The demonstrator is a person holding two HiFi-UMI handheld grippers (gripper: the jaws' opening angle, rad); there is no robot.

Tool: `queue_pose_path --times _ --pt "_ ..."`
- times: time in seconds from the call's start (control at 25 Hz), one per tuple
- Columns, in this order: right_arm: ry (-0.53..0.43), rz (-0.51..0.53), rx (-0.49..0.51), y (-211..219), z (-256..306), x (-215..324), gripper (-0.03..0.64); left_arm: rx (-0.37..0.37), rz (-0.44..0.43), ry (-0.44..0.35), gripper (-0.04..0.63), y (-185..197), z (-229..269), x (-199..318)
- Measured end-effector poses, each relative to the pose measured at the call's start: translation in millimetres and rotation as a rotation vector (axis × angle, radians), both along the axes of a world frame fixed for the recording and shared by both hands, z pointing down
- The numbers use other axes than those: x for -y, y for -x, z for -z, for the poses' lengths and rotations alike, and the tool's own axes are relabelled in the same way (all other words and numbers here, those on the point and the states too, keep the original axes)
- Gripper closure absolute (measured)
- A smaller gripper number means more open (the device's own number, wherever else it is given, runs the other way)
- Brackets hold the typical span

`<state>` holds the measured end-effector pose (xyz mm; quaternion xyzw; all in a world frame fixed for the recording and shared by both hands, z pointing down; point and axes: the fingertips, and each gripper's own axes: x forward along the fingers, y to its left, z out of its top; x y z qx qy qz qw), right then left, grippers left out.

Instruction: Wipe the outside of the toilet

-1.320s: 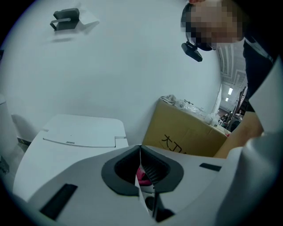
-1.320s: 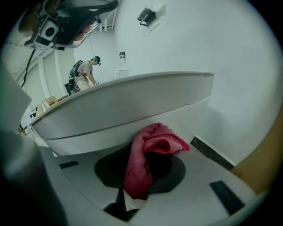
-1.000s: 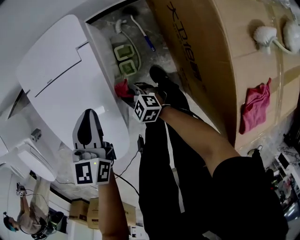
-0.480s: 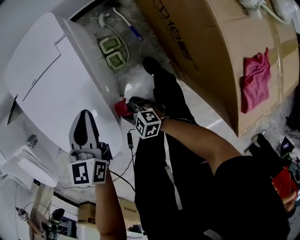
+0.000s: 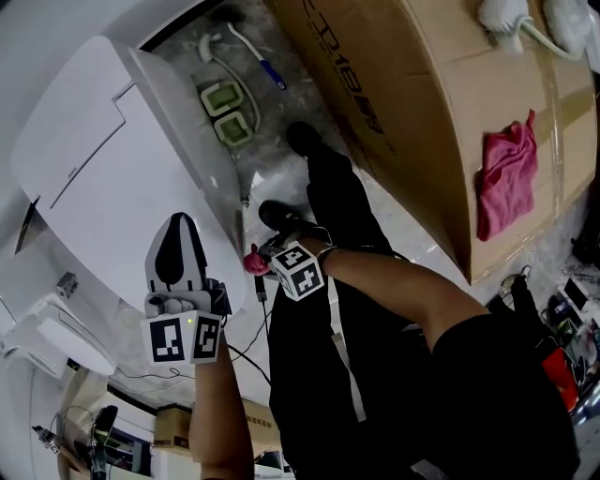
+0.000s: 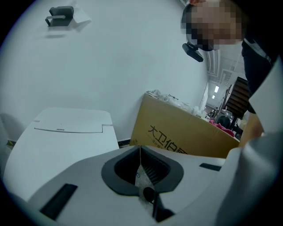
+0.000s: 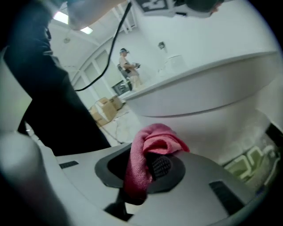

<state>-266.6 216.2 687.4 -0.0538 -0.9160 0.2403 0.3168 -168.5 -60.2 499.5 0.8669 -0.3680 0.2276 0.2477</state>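
Observation:
The white toilet [image 5: 122, 169] fills the left of the head view with its lid down. My right gripper [image 5: 259, 261] is shut on a pink cloth [image 5: 252, 261] and holds it against the bowl's outer side, low and near the front. In the right gripper view the pink cloth [image 7: 148, 152] bulges from the jaws of that gripper [image 7: 150, 164], just under the toilet bowl [image 7: 212, 101]. My left gripper [image 5: 178, 227] hovers over the lid's front end. Its jaws are pressed together on nothing. The left gripper view shows the same gripper [image 6: 140, 151] and the lid [image 6: 66, 132] behind.
A large cardboard box [image 5: 422, 112] stands at the right with a second pink cloth [image 5: 506, 178] and brushes [image 5: 511, 19] on it. Green slippers [image 5: 225, 112] and a toilet brush [image 5: 248, 52] lie on the floor beside the toilet. My shoes [image 5: 281, 216] stand close.
My right gripper has slid the pink cloth down the toilet's side towards its front end. The left gripper has kept its place over the lid.

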Motion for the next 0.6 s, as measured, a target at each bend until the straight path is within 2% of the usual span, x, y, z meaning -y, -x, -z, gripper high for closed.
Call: queue_pose_path --times 0.04,0.08,0.12,0.24,0.32,0.44,0.6 --pt "0.051 0.079 0.009 1 2 -19 0.526 -0.002 0.006 0.006 0.575 -1 1 2" --pt "0.105 0.115 0.009 -1 3 -32 0.526 -0.004 0.012 0.011 0.575 -3 2 5" --pt "0.153 0.108 0.002 -7 2 -36 0.526 -0.006 0.016 0.014 0.575 -5 4 8" --pt "0.218 -0.082 -0.054 -38 -10 4 0.525 -0.002 0.03 0.01 0.575 -6 12 19" --pt "0.176 -0.246 -0.101 -68 -20 66 0.525 0.005 0.052 0.009 0.575 -4 14 30" --pt "0.028 -0.495 -0.181 -123 -31 180 0.525 0.008 0.086 0.004 0.575 -6 18 52" --pt "-0.138 -0.707 -0.185 -172 -19 314 0.525 0.014 0.111 -0.008 0.575 -17 20 80"
